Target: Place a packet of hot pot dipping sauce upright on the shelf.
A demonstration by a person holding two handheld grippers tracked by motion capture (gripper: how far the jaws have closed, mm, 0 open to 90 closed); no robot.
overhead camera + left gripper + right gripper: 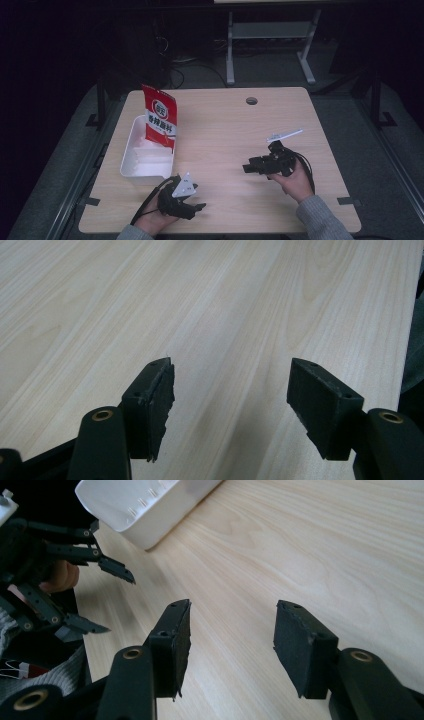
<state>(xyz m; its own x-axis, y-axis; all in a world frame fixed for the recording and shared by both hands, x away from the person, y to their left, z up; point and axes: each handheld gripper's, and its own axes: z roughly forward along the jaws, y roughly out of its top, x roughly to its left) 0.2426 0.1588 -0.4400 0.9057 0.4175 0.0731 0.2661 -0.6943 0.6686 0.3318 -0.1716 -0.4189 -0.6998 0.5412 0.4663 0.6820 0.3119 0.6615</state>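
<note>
A red snack bag (161, 120) with white print stands upright at the far end of a white tray (131, 167) on the left of the wooden table (225, 125). My left gripper (199, 206) is near the front edge, just right of the tray's near corner, open and holding nothing. In its own view the left gripper (230, 390) has only bare wood between the jaws. My right gripper (246, 167) is right of centre, points left and is open. The right gripper (232, 630) looks toward the tray (145, 505) and the left gripper (110, 600).
A round cable hole (251, 100) sits near the table's far edge. Dark floor, table legs and cables lie beyond. The table's right edge (407, 340) runs close beside the left gripper's jaw.
</note>
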